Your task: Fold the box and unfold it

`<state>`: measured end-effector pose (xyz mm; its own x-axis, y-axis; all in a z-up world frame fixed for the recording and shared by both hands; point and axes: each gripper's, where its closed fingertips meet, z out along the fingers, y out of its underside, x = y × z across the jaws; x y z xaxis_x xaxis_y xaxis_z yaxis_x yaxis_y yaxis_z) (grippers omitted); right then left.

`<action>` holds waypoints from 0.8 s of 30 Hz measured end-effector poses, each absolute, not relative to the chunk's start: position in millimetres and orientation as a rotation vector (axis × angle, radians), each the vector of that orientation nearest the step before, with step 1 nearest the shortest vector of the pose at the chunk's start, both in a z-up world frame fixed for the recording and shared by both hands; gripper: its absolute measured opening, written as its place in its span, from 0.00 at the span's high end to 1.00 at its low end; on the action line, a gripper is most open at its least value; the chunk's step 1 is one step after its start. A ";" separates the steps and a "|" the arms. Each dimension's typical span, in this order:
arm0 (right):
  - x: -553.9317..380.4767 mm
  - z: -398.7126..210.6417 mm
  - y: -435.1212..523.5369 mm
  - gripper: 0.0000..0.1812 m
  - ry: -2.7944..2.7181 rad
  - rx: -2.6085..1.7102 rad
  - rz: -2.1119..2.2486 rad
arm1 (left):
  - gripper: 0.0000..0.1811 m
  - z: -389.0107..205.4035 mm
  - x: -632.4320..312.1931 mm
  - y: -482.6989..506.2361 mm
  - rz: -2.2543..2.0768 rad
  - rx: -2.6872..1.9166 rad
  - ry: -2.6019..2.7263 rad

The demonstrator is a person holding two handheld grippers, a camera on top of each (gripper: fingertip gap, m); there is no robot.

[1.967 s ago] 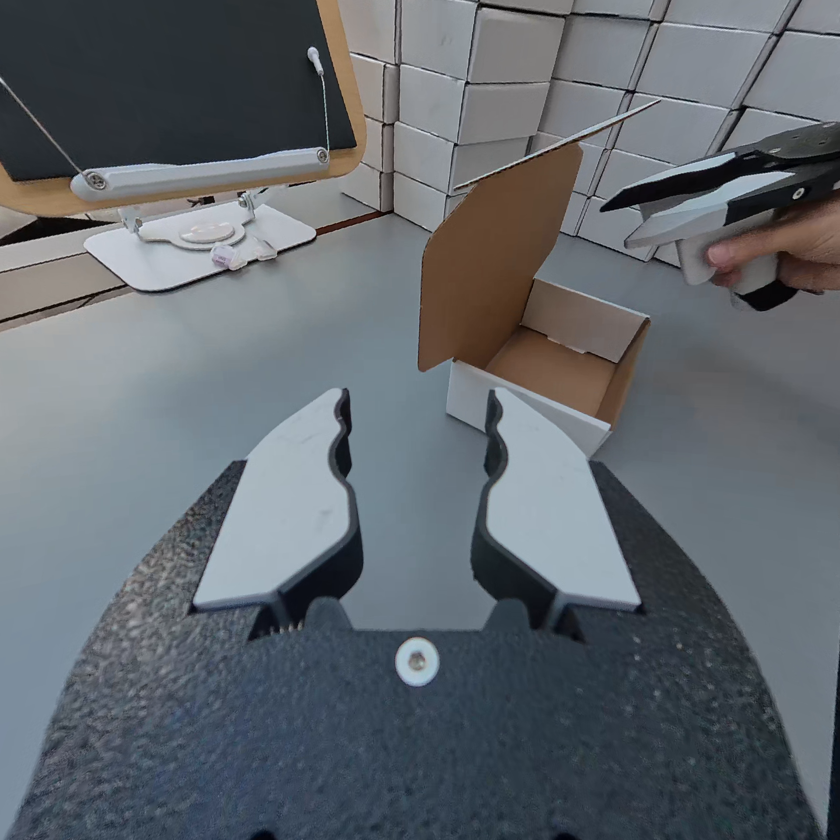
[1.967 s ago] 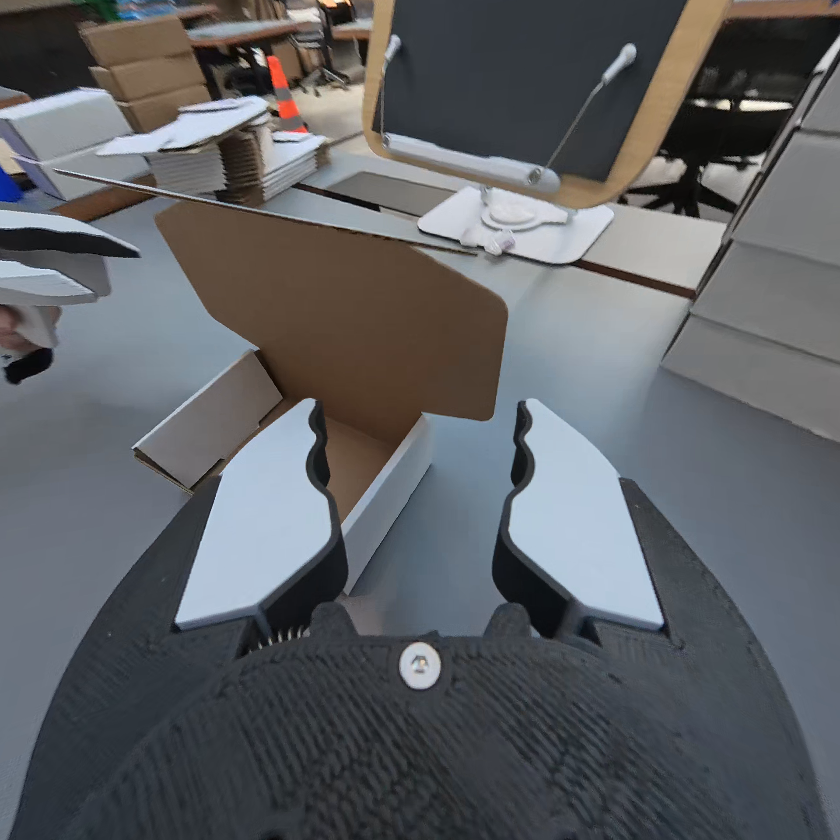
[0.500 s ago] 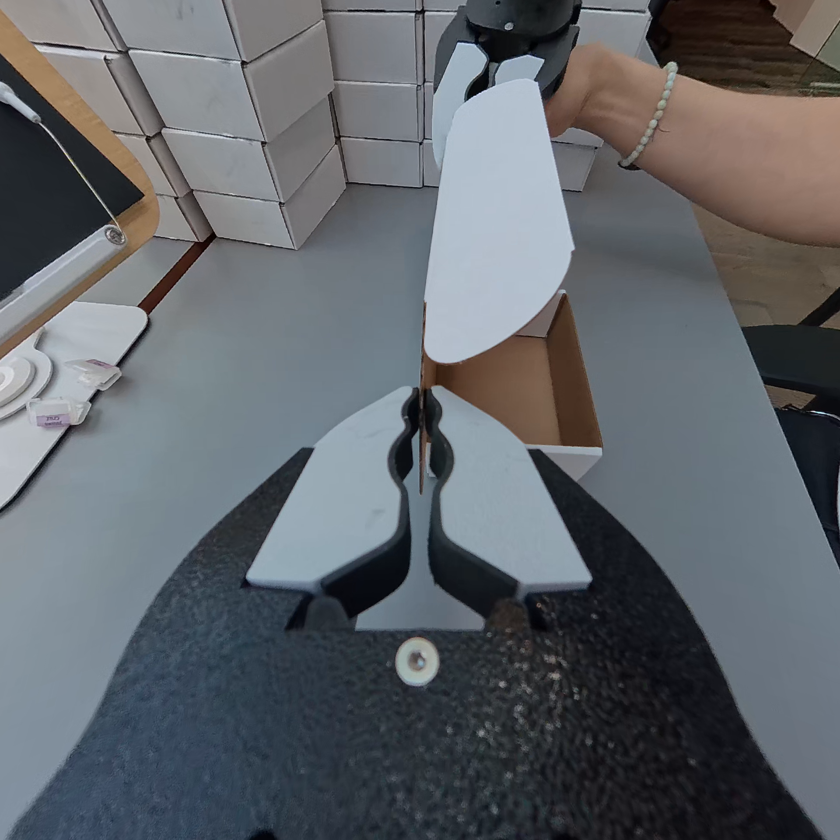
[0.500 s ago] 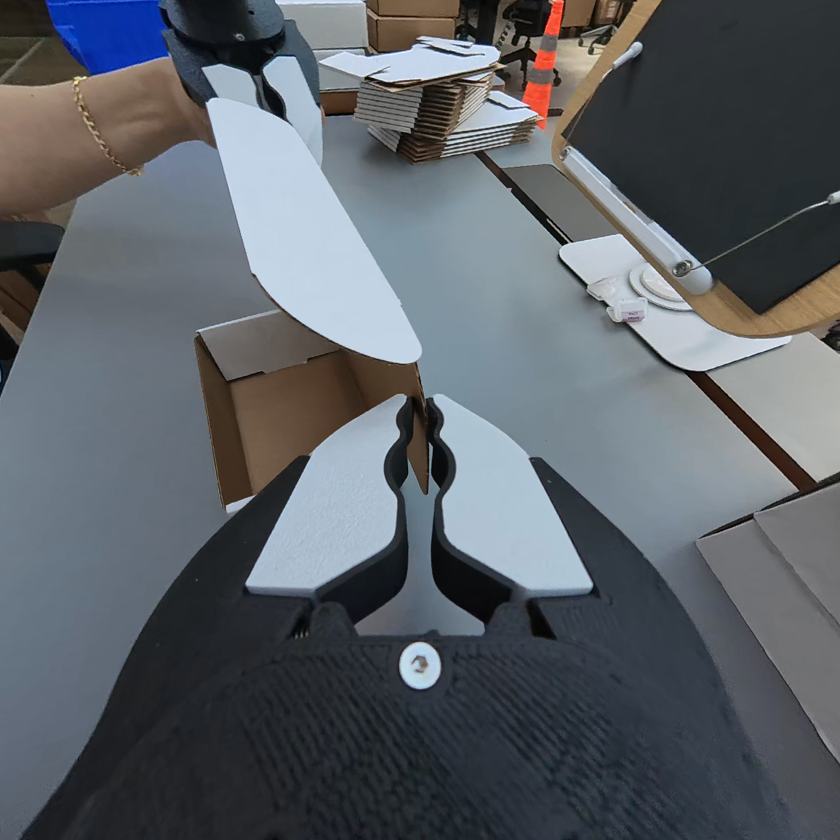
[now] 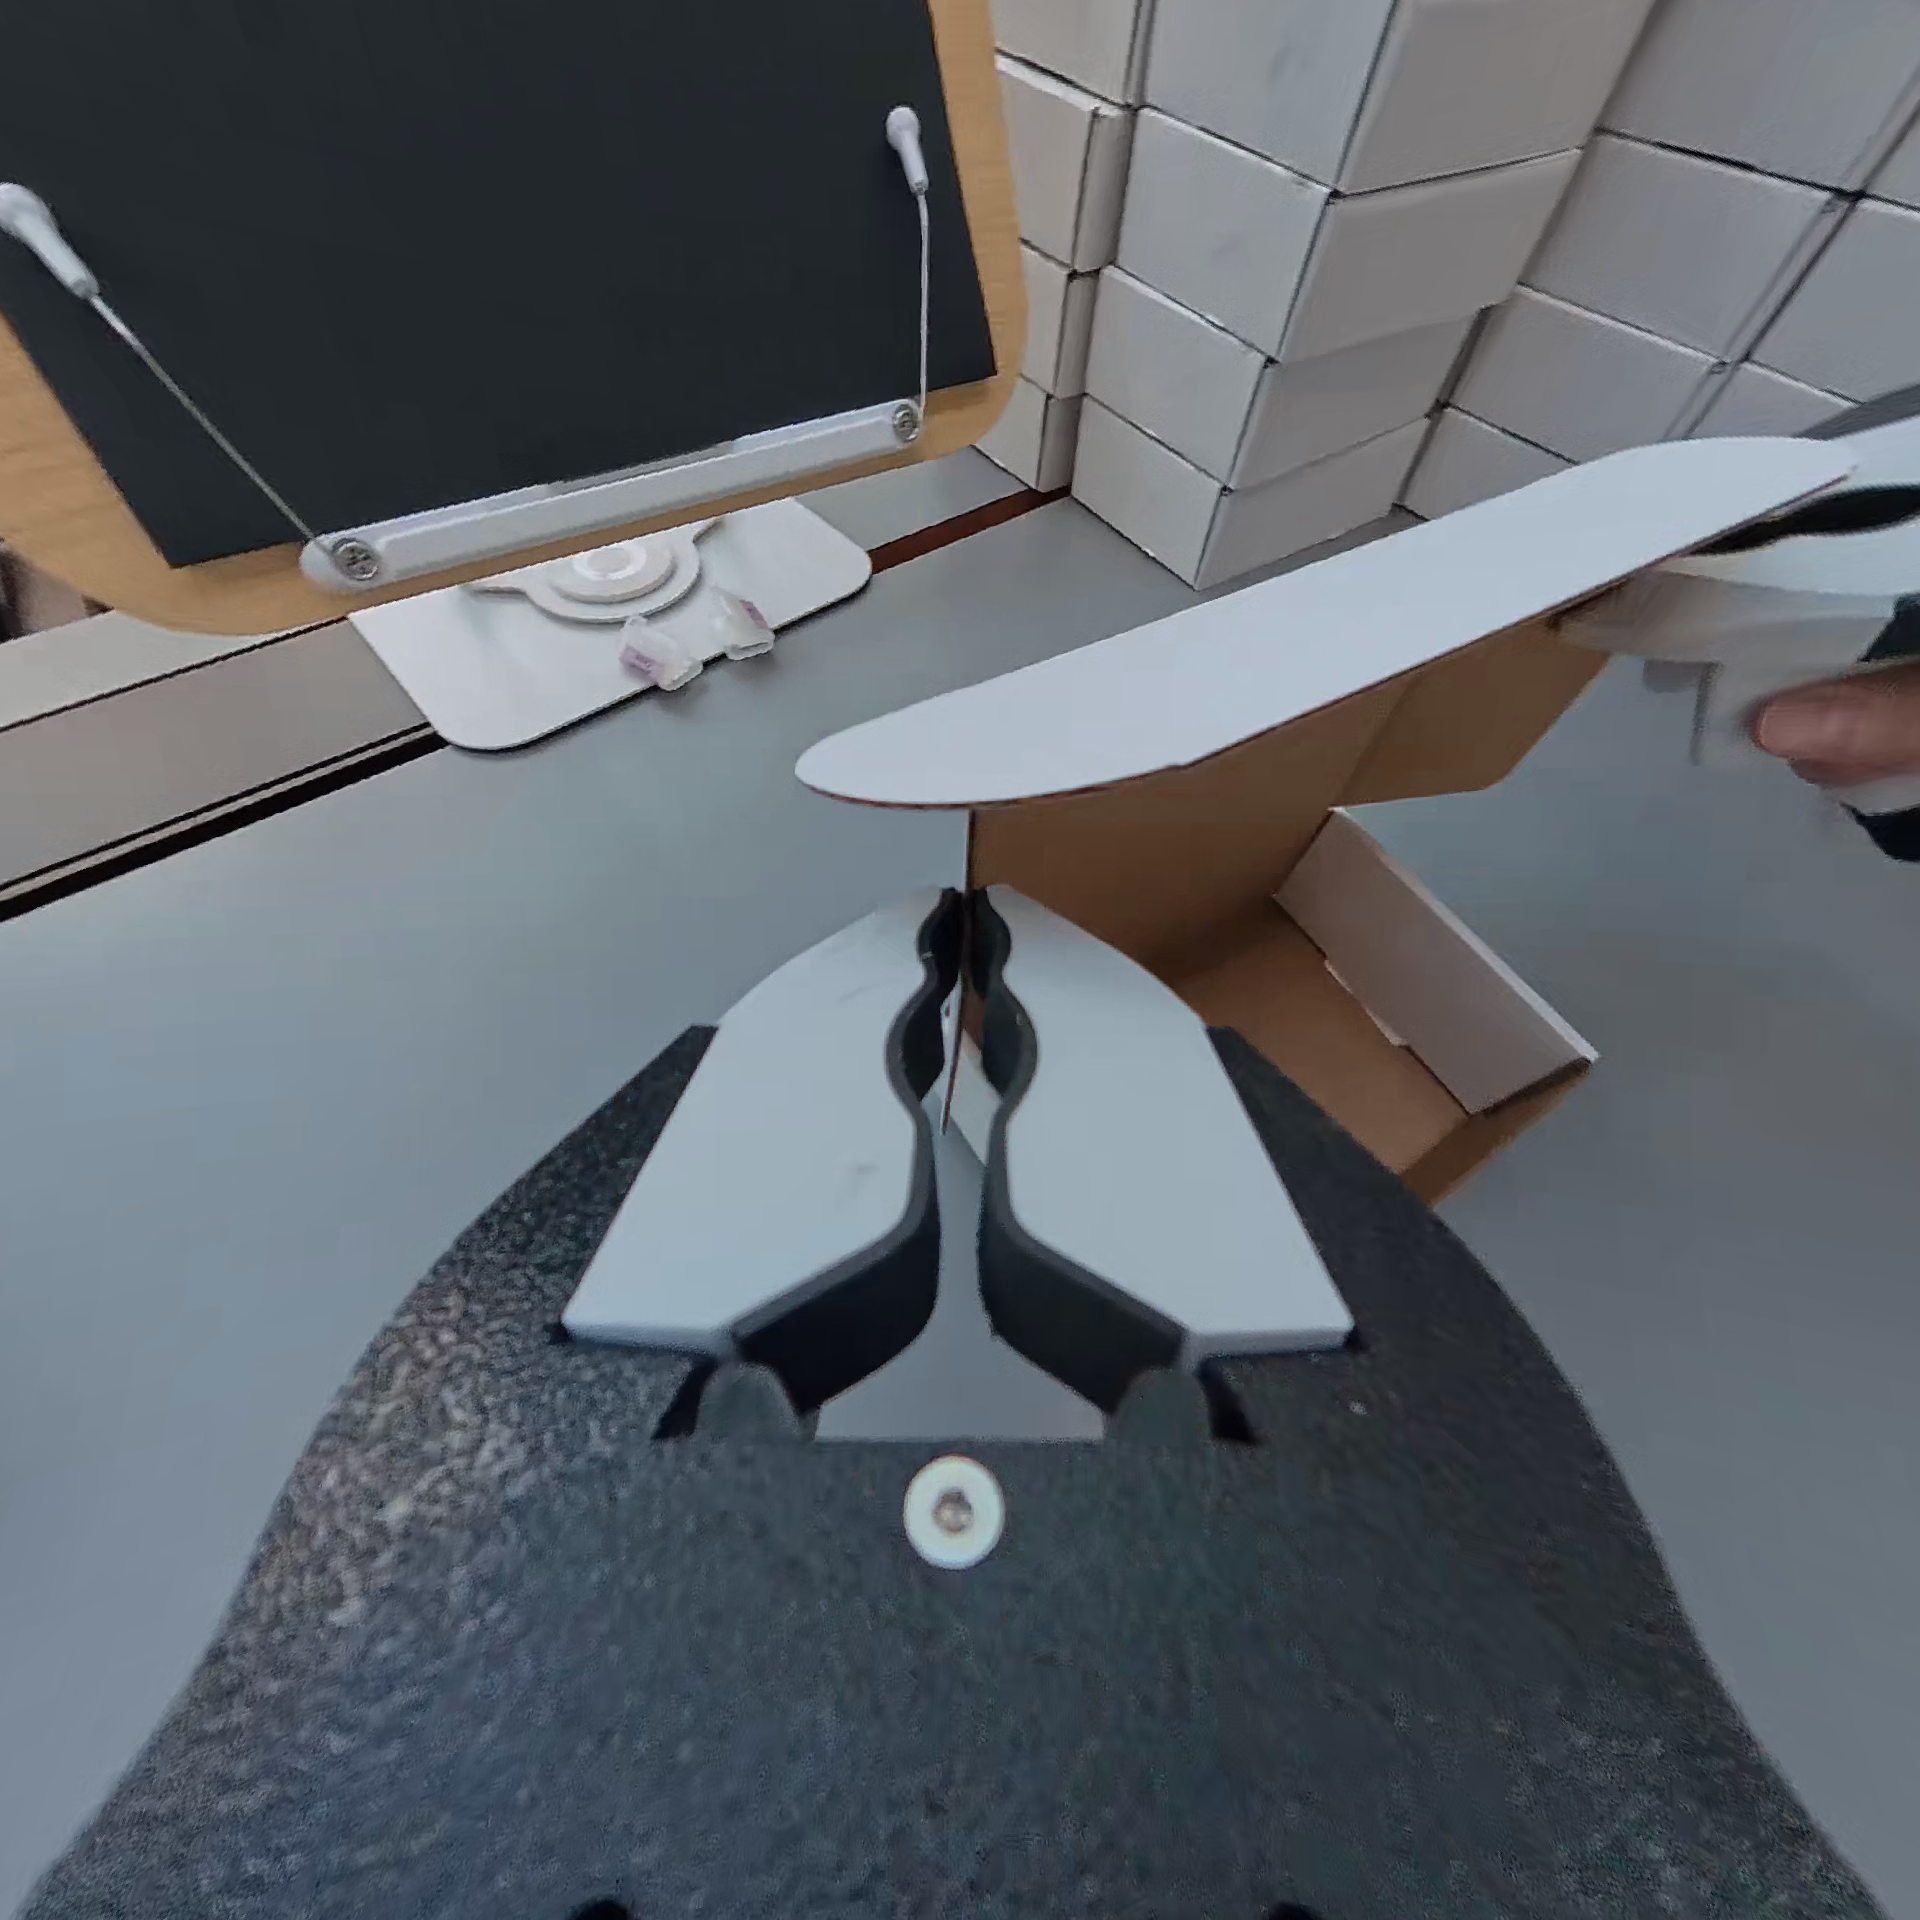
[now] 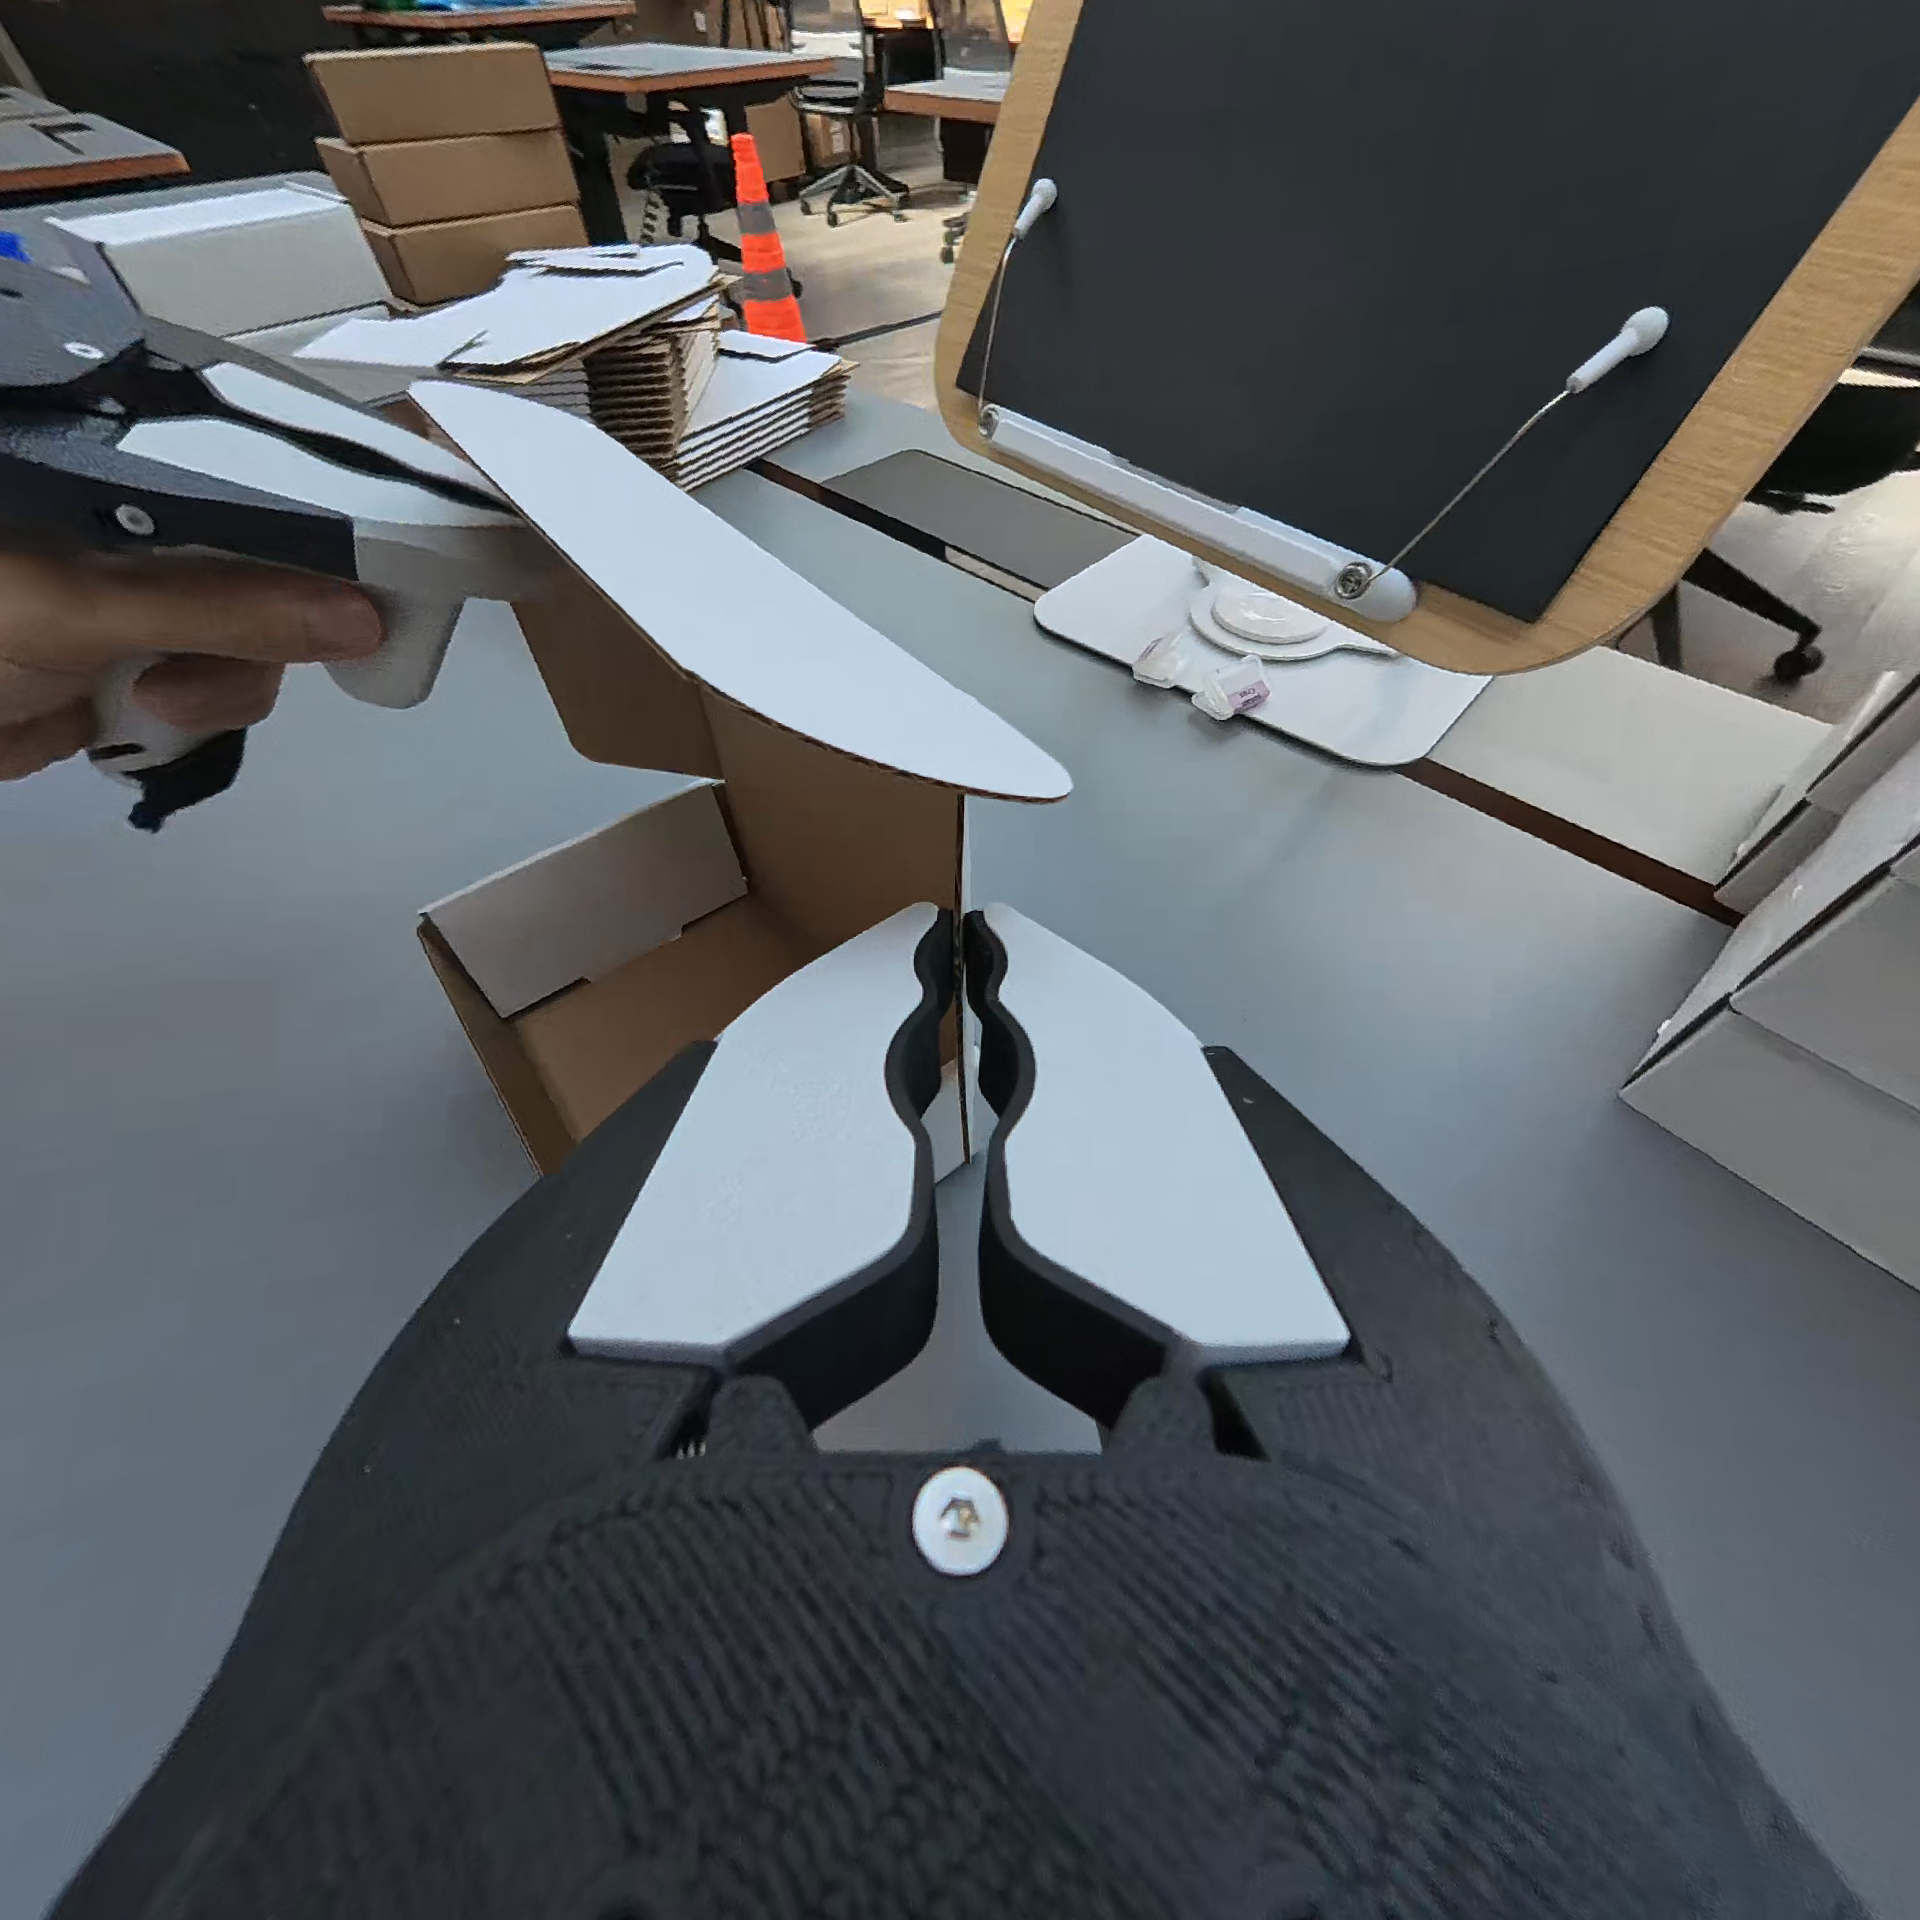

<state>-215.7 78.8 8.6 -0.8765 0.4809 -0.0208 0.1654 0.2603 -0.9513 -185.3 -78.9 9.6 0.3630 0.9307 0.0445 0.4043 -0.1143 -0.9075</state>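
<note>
A small cardboard box [image 5: 1382,966], white outside and brown inside, sits open on the grey table; it also shows in the right wrist view [image 6: 613,997]. Its lid stands upright, and the white tuck flap [image 5: 1299,644] is bent over at the top. My left gripper [image 5: 961,914] is shut on one side edge of the lid. My right gripper [image 6: 958,920] is shut on the opposite side edge, below the flap [image 6: 727,613]. Each gripper shows at the far end of the lid in the other's view: the right one [image 5: 1849,540], the left one [image 6: 312,457].
A black board on a wooden-rimmed stand [image 5: 468,260] with a white base [image 6: 1299,665] stands at the back of the table. Stacked white boxes [image 5: 1351,260] form a wall beside it. Flat cardboard blanks [image 6: 675,353] lie piled at the other end, with an orange cone [image 6: 764,249] behind.
Two seconds ago both grippers were open and off the box. They have since shut on the lid's side edges. In the last half second both swung round while holding the lid.
</note>
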 end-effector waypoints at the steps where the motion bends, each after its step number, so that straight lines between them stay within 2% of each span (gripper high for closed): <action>1: -216.1 9.3 74.3 0.99 -2.227 -0.633 1.649 | 1.00 5.4 -187.0 -81.8 0.742 -1.692 -1.248; 14: -212.0 5.6 40.4 0.94 -1.773 -1.084 1.752 | 0.98 2.4 -187.9 -82.7 1.086 -1.451 -1.591; 24: -188.5 -9.6 46.9 0.96 -1.739 -0.990 1.567 | 0.98 -8.6 -167.3 -79.1 1.171 -1.273 -1.570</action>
<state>-188.5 46.9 -9.6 -0.5484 0.8346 -0.0524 0.1387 0.0290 -0.9899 -167.3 -79.1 -8.6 -0.1900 0.9815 0.0221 0.2584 0.0717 -0.9634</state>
